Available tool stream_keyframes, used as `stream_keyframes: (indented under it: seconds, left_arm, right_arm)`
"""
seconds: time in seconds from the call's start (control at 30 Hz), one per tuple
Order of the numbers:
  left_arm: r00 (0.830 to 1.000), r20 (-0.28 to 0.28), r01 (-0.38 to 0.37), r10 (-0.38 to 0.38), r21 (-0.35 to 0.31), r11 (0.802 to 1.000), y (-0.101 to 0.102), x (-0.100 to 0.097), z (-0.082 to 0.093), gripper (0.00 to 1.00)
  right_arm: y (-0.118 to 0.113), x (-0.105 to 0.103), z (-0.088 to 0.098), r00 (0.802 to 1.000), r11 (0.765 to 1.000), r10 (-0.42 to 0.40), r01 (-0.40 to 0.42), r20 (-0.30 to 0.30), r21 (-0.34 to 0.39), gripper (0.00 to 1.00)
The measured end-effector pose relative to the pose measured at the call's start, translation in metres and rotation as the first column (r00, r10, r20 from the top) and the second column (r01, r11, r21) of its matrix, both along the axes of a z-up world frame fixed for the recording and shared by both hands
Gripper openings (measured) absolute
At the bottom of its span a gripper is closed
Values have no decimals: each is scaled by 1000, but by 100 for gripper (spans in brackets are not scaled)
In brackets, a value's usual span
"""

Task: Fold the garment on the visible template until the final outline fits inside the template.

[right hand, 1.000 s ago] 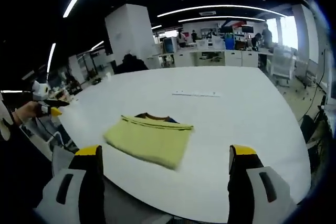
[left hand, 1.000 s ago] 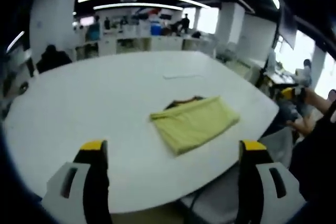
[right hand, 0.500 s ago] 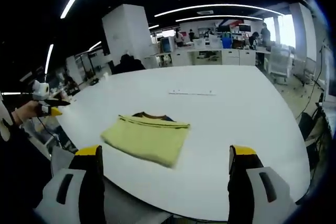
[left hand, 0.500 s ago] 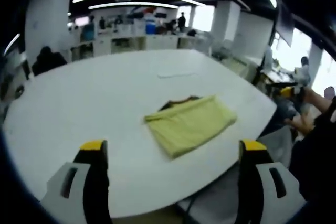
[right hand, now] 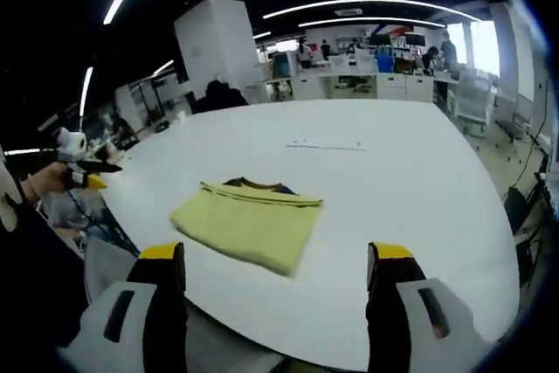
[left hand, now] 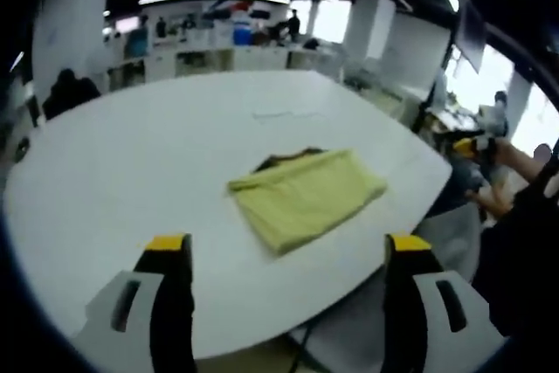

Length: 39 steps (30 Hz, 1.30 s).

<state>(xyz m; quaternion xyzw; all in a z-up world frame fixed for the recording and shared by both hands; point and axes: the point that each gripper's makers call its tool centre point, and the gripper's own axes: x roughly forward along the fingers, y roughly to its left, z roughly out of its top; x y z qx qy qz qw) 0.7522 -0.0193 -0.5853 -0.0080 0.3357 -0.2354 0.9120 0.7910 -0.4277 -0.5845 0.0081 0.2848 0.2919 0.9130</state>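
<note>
A folded yellow-green garment (left hand: 304,195) lies on the white table (left hand: 131,172), with a dark collar edge showing at its far side. The same garment (right hand: 249,223) lies near the table's near edge in the right gripper view. My left gripper (left hand: 284,259) is held back from the table, open and empty, with the garment ahead between its jaws. My right gripper (right hand: 275,268) is also open and empty, short of the table (right hand: 419,181) edge. The other gripper (left hand: 476,148) shows at the right of the left gripper view, and at the far left (right hand: 83,172) of the right gripper view, in a person's hand.
A thin pale strip (right hand: 325,144) lies on the table beyond the garment. A grey chair (right hand: 109,264) stands below the table edge. Desks, shelves and people fill the office behind. A person's dark sleeve (left hand: 524,251) is at the right.
Both views have shifted slightly as the hands moved. Both pairs of jaws stand a little closer together than before. The garment lies as it was.
</note>
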Motion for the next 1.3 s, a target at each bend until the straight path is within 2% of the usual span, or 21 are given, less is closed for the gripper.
stream_keyframes:
  seconds: [0.3,0.57,0.83,1.3]
  left_arm:
    - [998,-55,30,-32,-42,999,-16,7,-22,75]
    - [993,-102,50,-56,-61,997,-26,19,-44,66]
    - [984,-150,85,-97,-83,993,-39,33,-67,60]
    - [976,-186,95,-114,-107,990,-47,67,-93,53]
  right_arm:
    - [17,6,-16,997,998,58,-58,-50,0,61]
    - [32,30,-41,990,994,110,-109,-85,16,47]
    - [53,49,-63,981,988,151,-149,-125,30,42]
    - [75,77,-92,964,978,207,-206,-169,24,38]
